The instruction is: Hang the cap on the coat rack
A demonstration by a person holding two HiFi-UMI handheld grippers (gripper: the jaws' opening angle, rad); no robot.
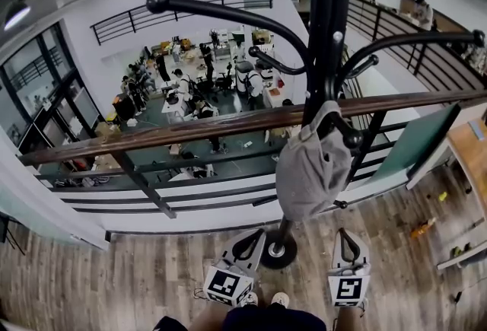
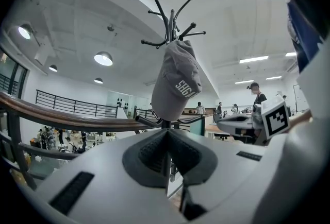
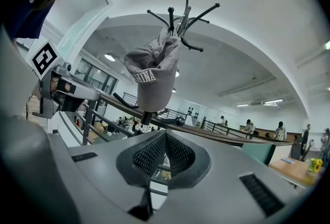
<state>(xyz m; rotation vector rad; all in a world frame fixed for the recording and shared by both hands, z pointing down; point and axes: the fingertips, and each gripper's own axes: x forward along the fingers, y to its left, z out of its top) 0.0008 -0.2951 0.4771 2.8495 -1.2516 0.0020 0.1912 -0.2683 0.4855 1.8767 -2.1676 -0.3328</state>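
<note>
A grey cap (image 1: pixel 312 170) hangs from a lower hook of the black coat rack (image 1: pixel 323 33); it also shows on the rack as the cap (image 2: pixel 178 81) in the left gripper view and the cap (image 3: pixel 152 76) in the right gripper view. Both grippers sit low, near the rack's round base (image 1: pixel 278 252), apart from the cap. My left gripper (image 1: pixel 247 244) is shut with nothing between its jaws, as is my right gripper (image 1: pixel 346 240). Left gripper (image 2: pixel 166 138) and right gripper (image 3: pixel 165 140) point level toward the rack.
A wooden-topped railing (image 1: pixel 190 132) with black bars runs just behind the rack, above an open lower floor with people at desks. A light wooden table (image 1: pixel 472 151) stands at the right. Wood flooring (image 1: pixel 114 284) spreads around the rack base.
</note>
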